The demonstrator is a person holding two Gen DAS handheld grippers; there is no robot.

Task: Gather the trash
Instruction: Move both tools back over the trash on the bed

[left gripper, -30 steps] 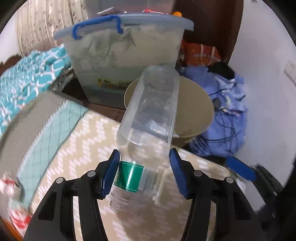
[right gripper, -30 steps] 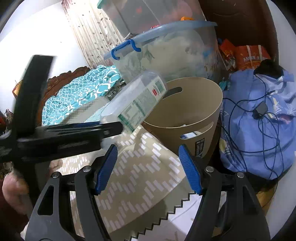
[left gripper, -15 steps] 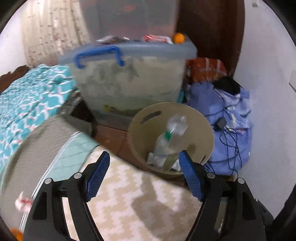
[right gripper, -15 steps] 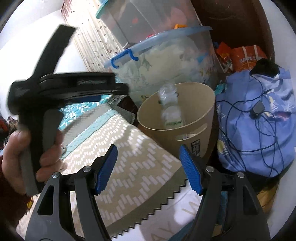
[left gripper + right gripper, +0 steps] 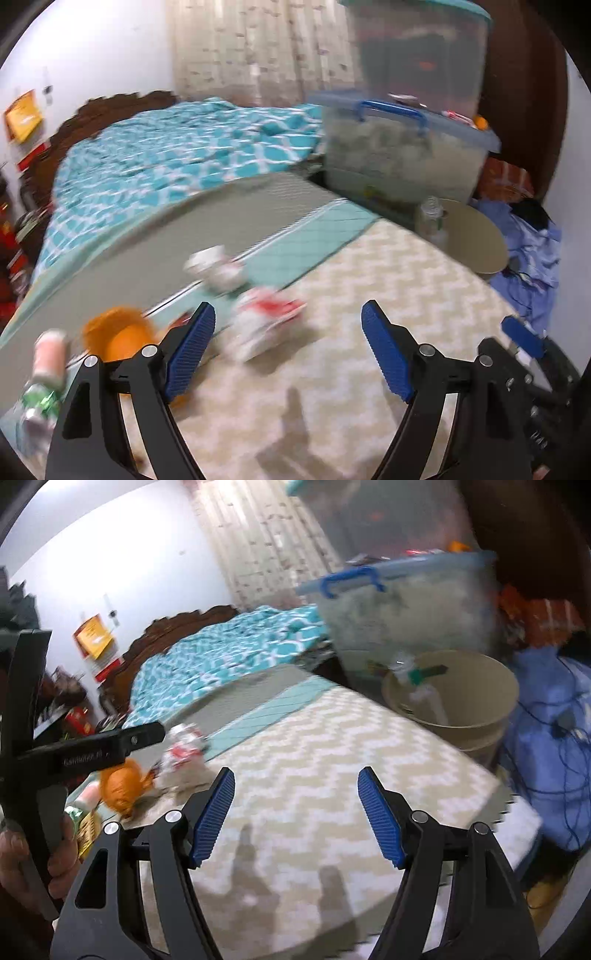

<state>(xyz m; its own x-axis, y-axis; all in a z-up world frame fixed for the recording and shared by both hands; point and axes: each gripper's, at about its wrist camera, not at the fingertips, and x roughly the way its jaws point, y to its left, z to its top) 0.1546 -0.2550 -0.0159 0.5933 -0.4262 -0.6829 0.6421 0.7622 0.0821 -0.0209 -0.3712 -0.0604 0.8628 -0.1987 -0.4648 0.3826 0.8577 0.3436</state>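
Observation:
A clear plastic bottle [image 5: 430, 218] stands inside the beige bin [image 5: 480, 240], also seen as bottle [image 5: 417, 686] in bin [image 5: 461, 720]. My left gripper [image 5: 288, 347] is empty and its jaws are opening, above the chevron mat. Just ahead of it lie a crumpled white-and-red wrapper [image 5: 266, 325], a second wrapper [image 5: 214, 269], an orange bag [image 5: 118, 332] and a green-labelled bottle [image 5: 40, 387]. My right gripper [image 5: 295, 816] is open over the mat with nothing between its fingers. The left gripper [image 5: 92, 749] shows at its left, near the orange bag [image 5: 122, 786] and wrapper [image 5: 184, 749].
Stacked clear storage boxes [image 5: 406, 155] stand behind the bin. A bed with a teal blanket [image 5: 177, 158] fills the back left. Blue clothes with black cables [image 5: 554, 746] lie right of the bin. A hand [image 5: 22, 853] holds the left gripper's handle.
The left gripper let go of the clear bottle, which dropped into the beige bin. Both grippers then swung left, away from the bin and toward the trash on the mat.

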